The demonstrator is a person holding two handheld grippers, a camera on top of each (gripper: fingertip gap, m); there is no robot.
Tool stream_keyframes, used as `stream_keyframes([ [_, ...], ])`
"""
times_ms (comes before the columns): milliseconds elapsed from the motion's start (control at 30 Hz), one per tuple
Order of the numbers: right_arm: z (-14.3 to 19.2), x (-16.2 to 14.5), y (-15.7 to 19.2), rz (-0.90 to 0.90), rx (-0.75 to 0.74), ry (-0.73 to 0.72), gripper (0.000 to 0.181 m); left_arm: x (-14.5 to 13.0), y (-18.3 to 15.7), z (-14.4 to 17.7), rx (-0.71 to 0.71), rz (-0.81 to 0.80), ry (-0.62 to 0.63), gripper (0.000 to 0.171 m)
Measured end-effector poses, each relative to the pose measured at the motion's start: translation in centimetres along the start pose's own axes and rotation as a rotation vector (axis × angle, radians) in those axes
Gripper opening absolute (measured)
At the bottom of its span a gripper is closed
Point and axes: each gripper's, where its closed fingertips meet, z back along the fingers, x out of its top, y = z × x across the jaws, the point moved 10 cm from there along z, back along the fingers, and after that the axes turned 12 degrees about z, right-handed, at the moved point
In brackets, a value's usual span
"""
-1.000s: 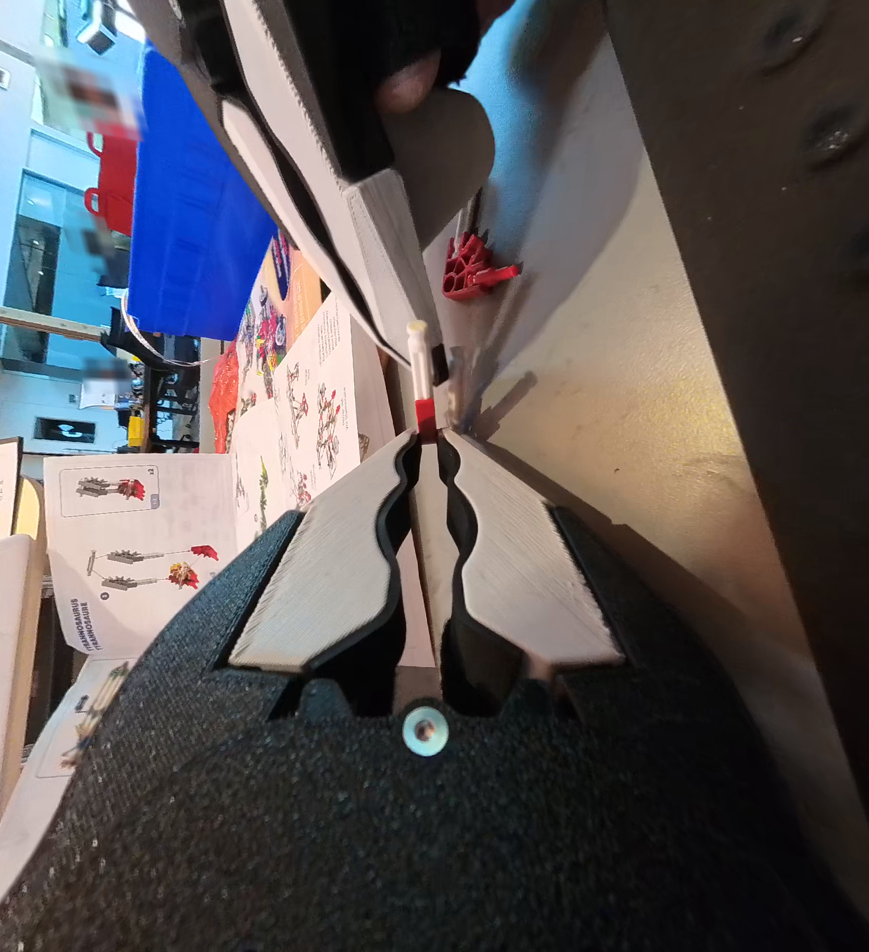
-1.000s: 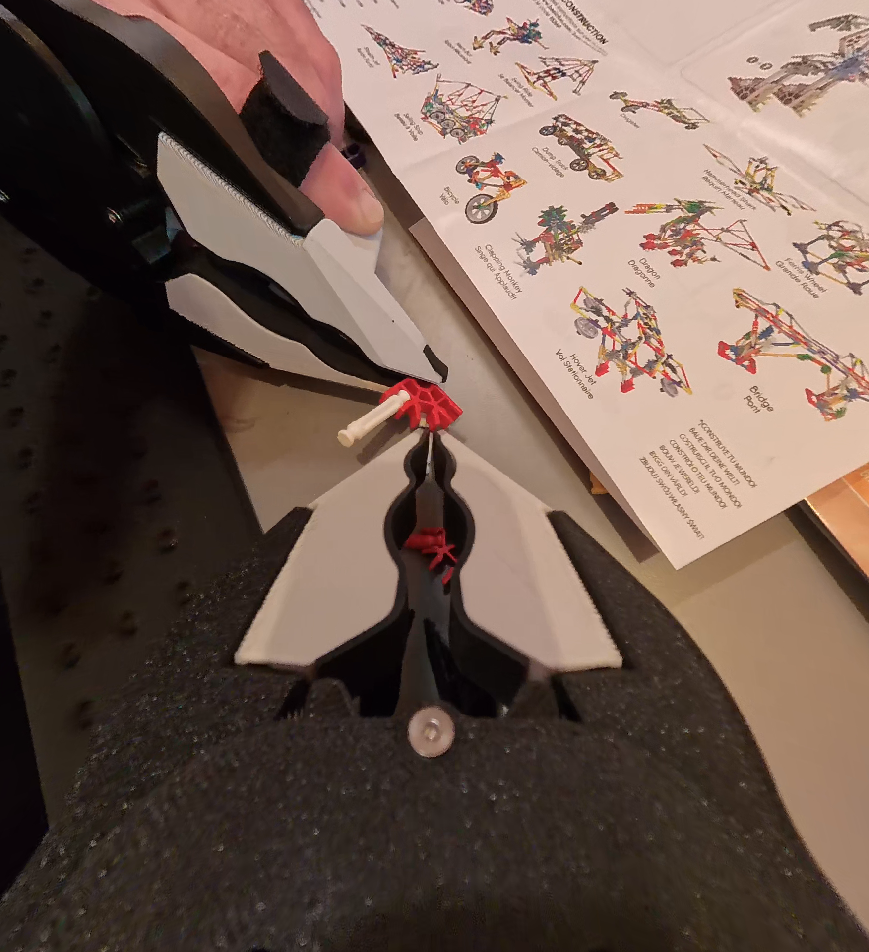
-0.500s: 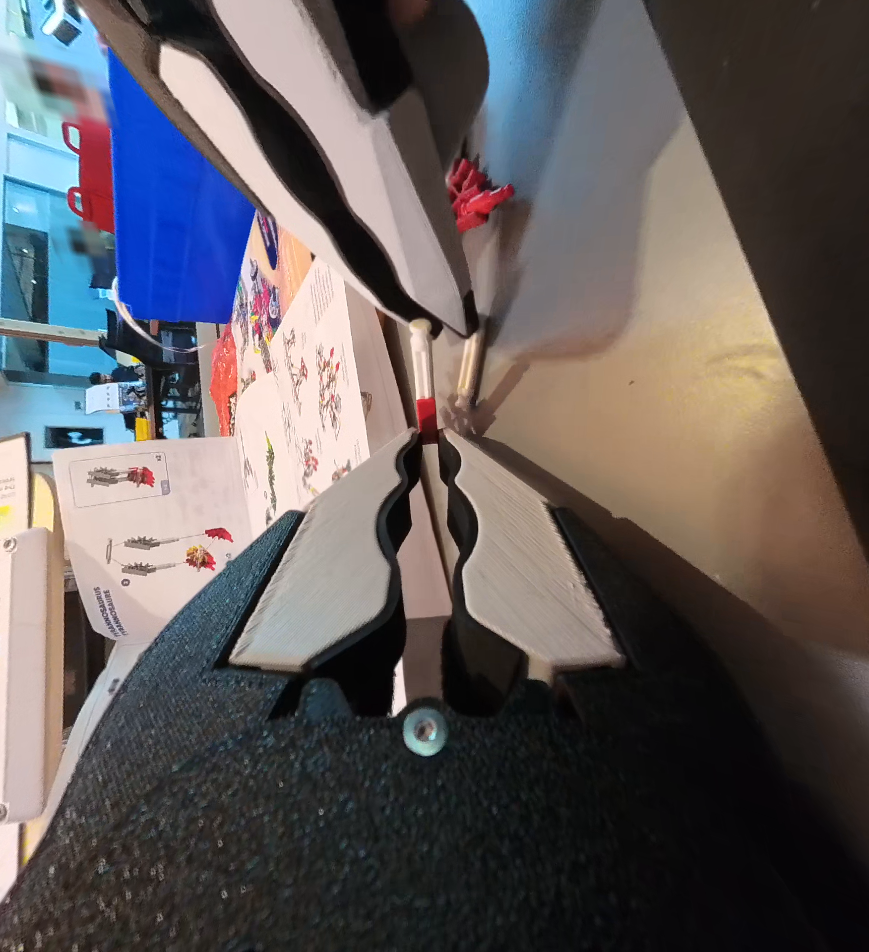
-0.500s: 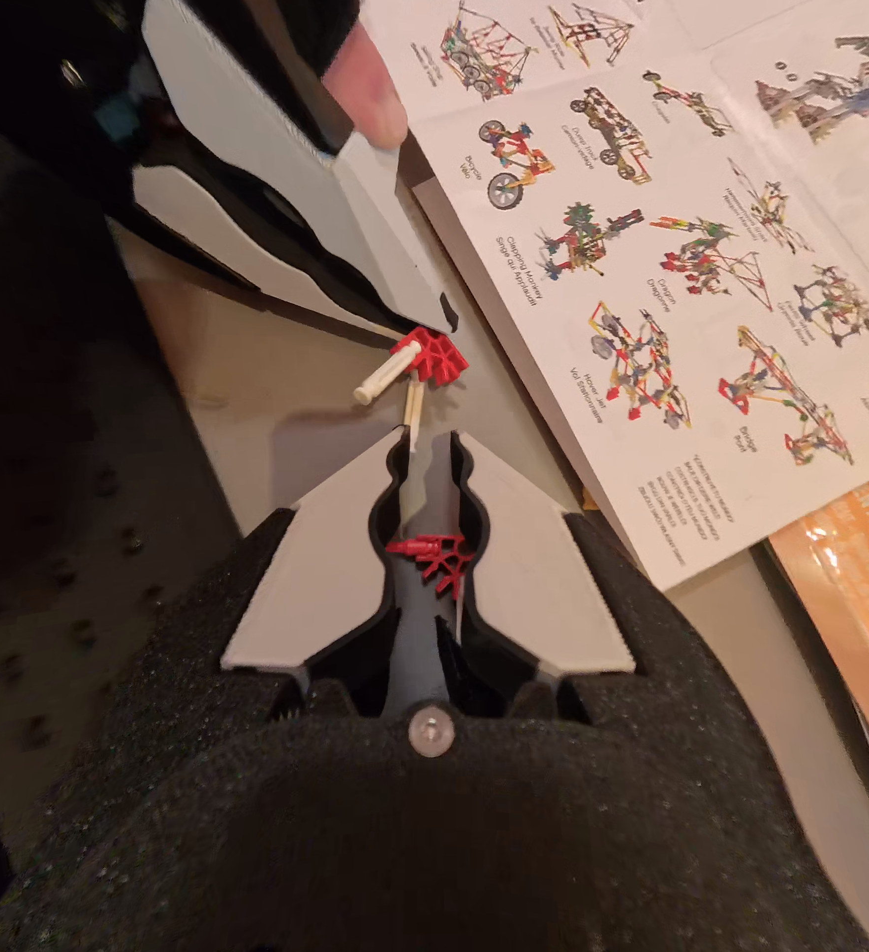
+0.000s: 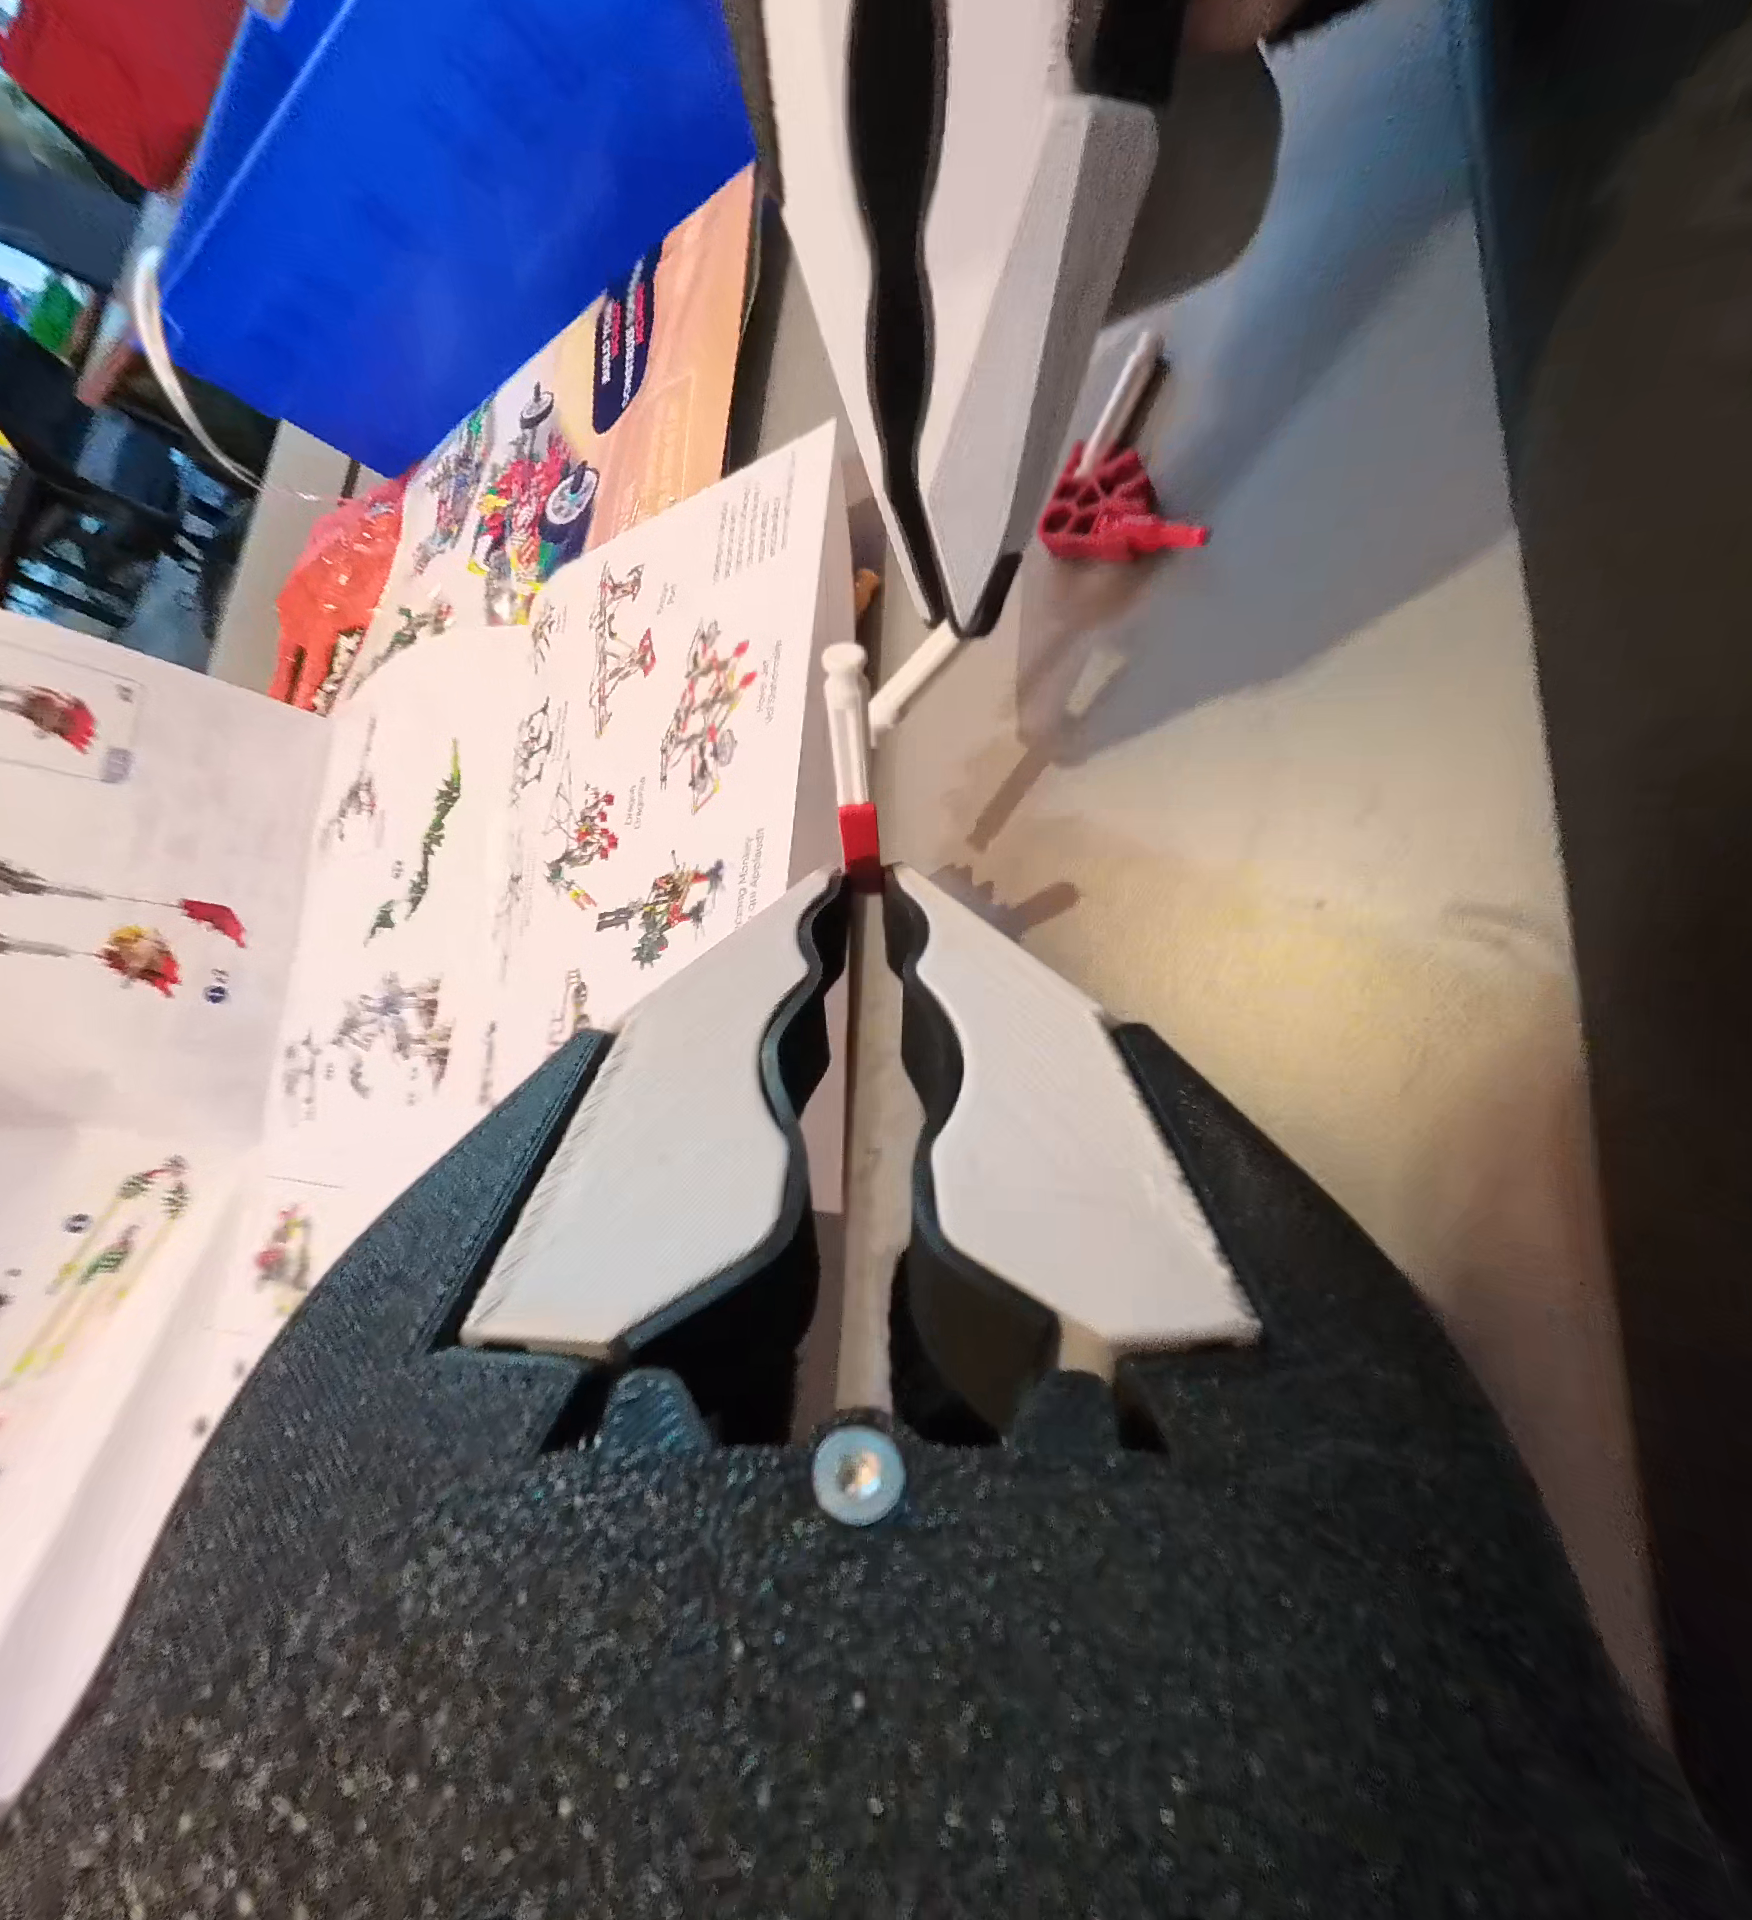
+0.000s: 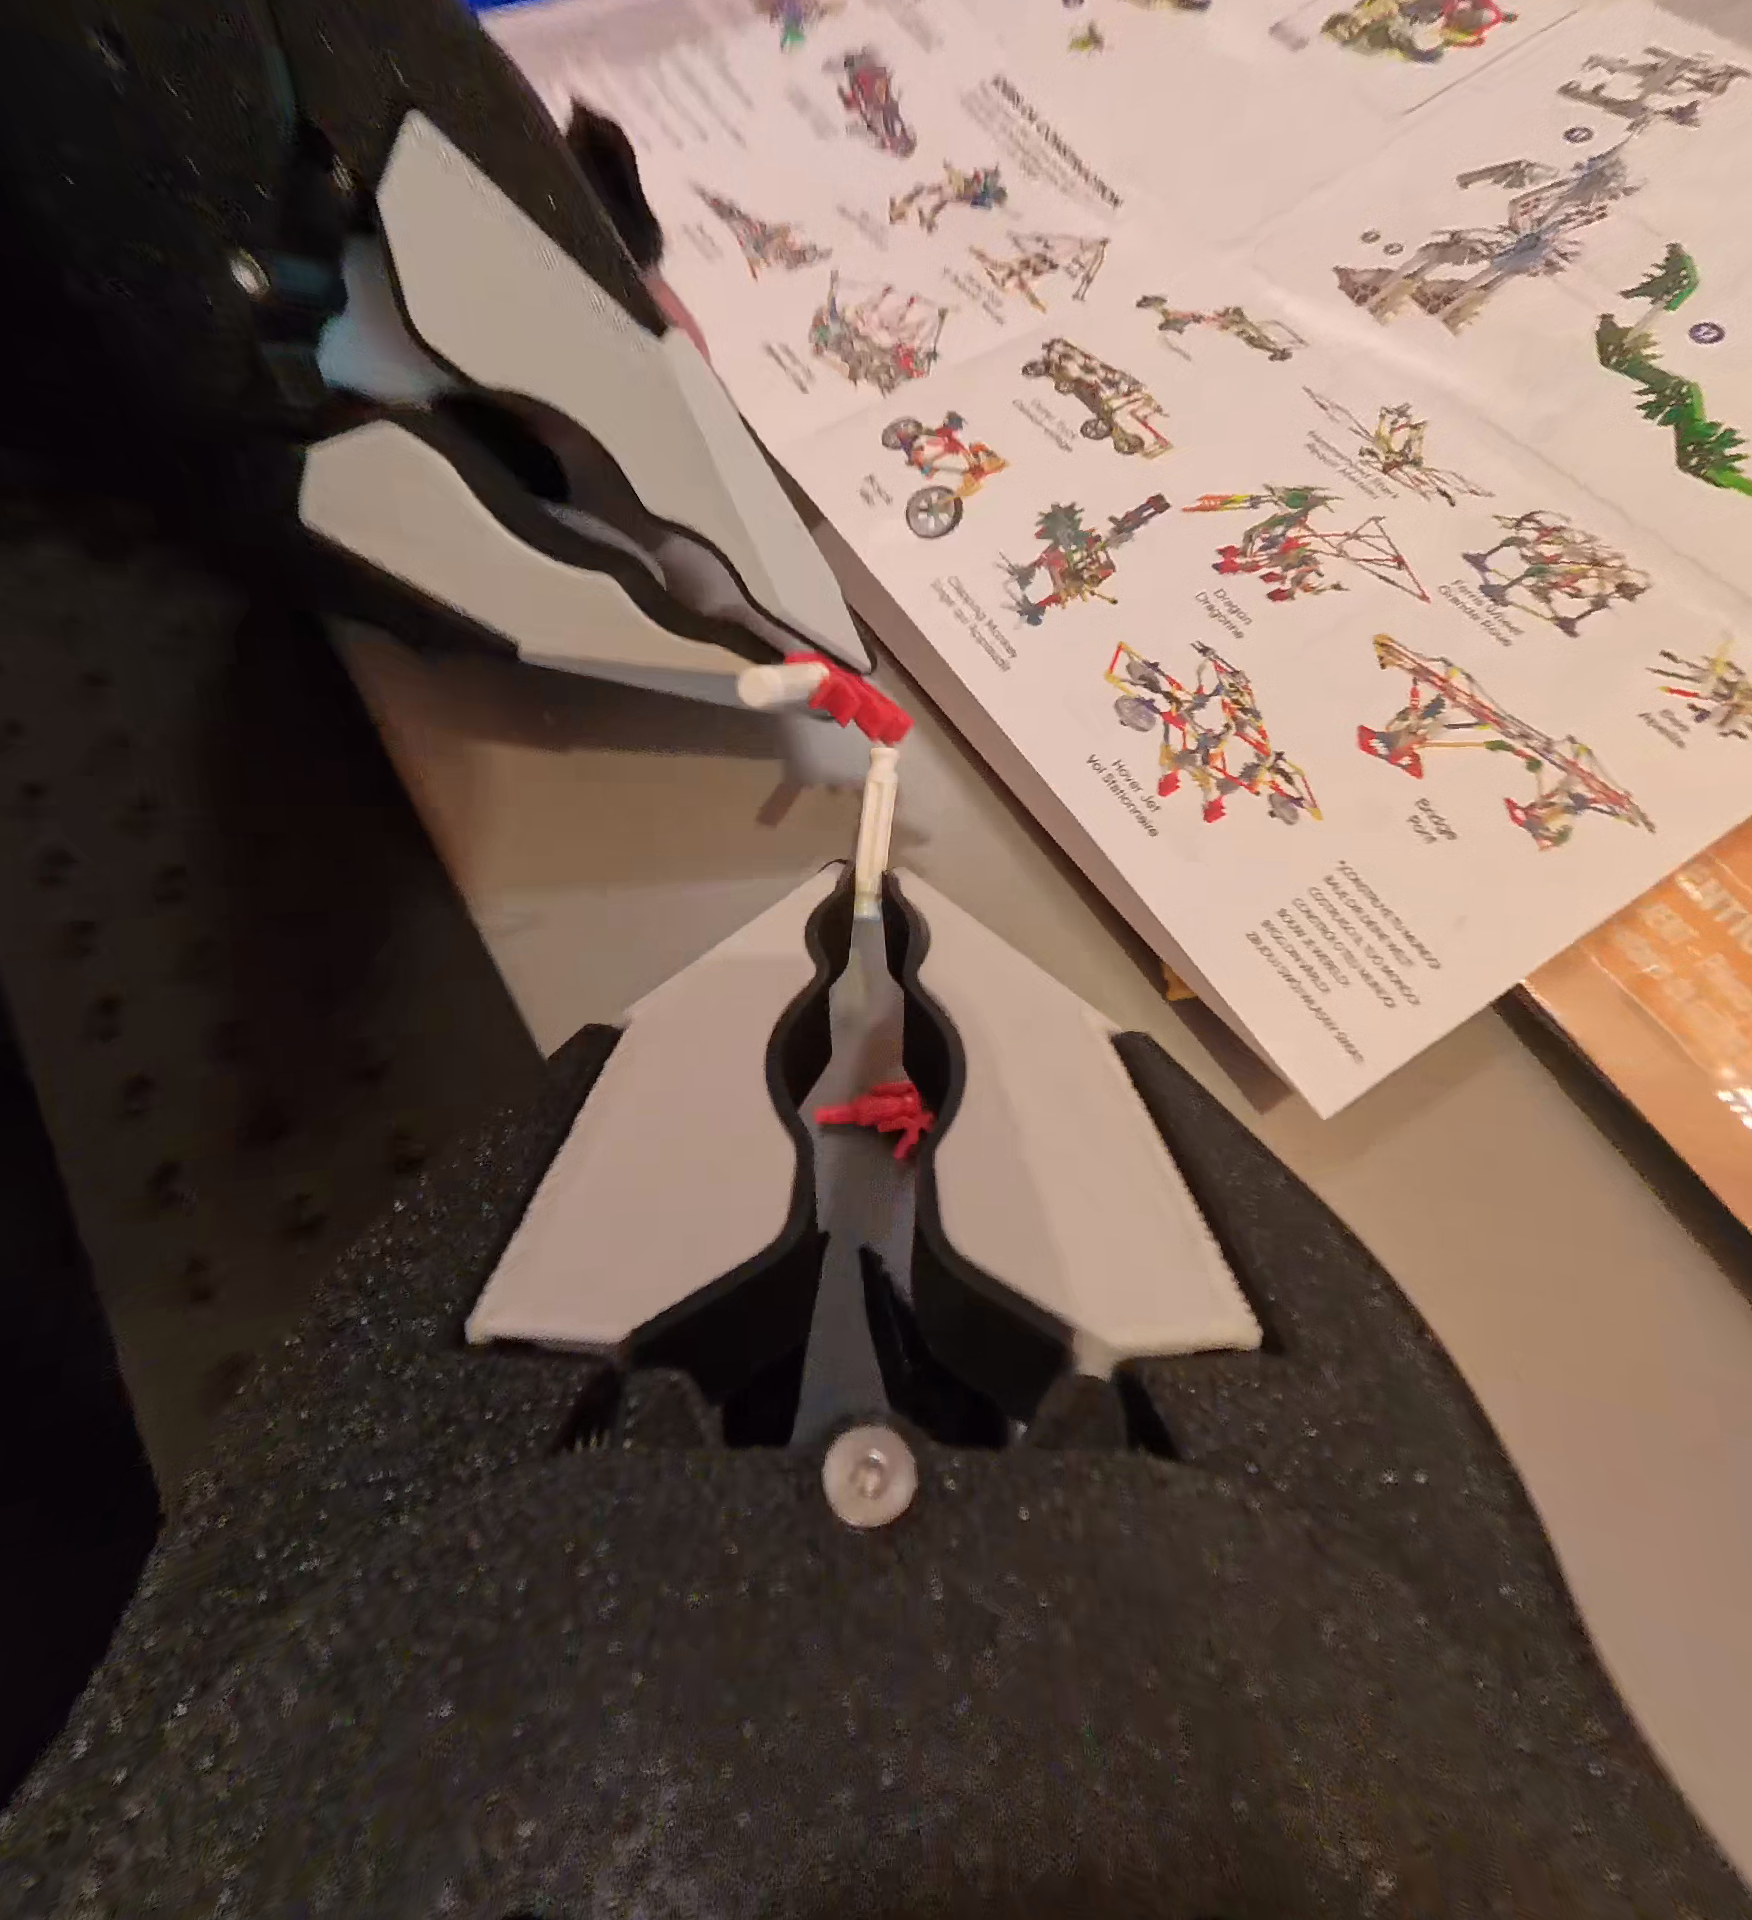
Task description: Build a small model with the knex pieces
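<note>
Your left tongs (image 5: 863,883) clamp a red connector (image 5: 860,837). Your right tongs (image 6: 864,881) clamp a white rod (image 6: 874,805) touching it. A printed instruction sheet (image 6: 1267,499) lies beside them on the desk (image 6: 1537,1299).

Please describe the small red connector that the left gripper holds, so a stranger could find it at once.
Find the large white instruction sheet with coloured model pictures; the left gripper points at its left edge. The small red plastic connector is pinched in its tips, with a short white rod stuck in it. The other red connector sits lower, apart from those tips.
</note>
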Motion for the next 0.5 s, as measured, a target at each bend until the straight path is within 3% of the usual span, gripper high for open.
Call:
stream_keyframes([
  [167, -0.3, 0.1, 0.2, -0.047, -0.033, -0.041, 0.005, 0.6, 0.1, -0.5, -0.065, 0.152, 0.004, 0.002],
  [500, -1.2, -0.4, 0.4, -0.038, -0.030, 0.050, 0.004, 0.4, -1.0, -1.2, -0.067, 0.088, 0.048, 0.003],
])
